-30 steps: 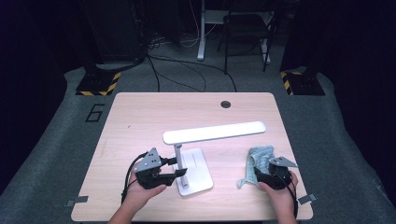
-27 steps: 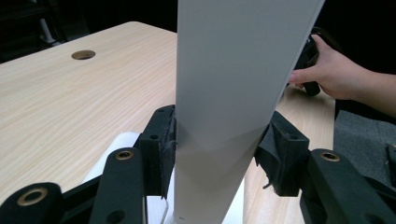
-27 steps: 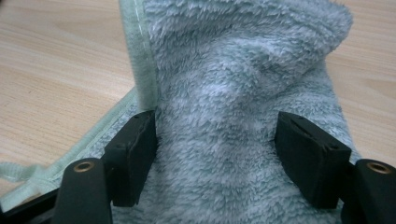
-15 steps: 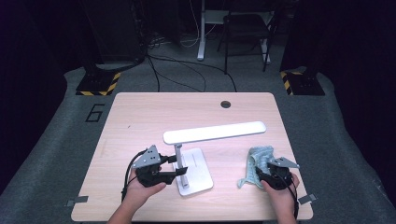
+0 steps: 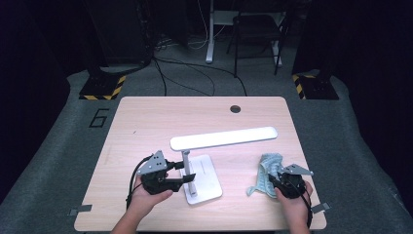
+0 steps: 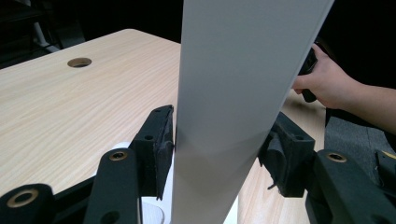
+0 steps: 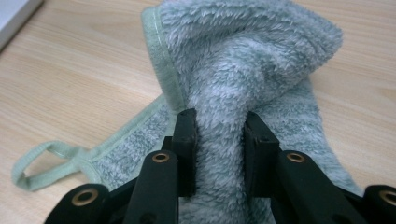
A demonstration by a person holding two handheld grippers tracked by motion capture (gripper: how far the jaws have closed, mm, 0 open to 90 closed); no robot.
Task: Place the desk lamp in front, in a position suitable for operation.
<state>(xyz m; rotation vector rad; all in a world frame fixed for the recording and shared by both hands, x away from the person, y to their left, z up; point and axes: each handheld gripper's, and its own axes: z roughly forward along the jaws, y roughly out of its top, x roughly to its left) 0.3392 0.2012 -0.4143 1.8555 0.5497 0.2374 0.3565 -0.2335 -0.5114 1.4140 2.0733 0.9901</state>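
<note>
A white desk lamp stands at the table's front middle, with a long flat head (image 5: 224, 138), a square base (image 5: 207, 175) and a flat upright post (image 6: 233, 93). My left gripper (image 5: 187, 174) reaches in from the left. Its jaws (image 6: 223, 121) sit on either side of the post, pads against both edges. A fluffy pale-green cloth (image 5: 267, 168) with a hanging loop lies crumpled at the front right. My right gripper (image 5: 273, 179) has just been closing. Its pads (image 7: 219, 119) now pinch a raised fold of the cloth (image 7: 247, 56).
The wooden table (image 5: 160, 122) has a round cable hole (image 5: 235, 108) near its far edge. Beyond the table are a chair (image 5: 255, 34), cables and black-and-yellow striped stands (image 5: 102, 90) on the floor. The other hand (image 6: 327, 79) appears past the post in the left gripper view.
The right gripper's jaws have drawn together on the cloth's fold. Both hands stay where they were, and the lamp has not shifted.
</note>
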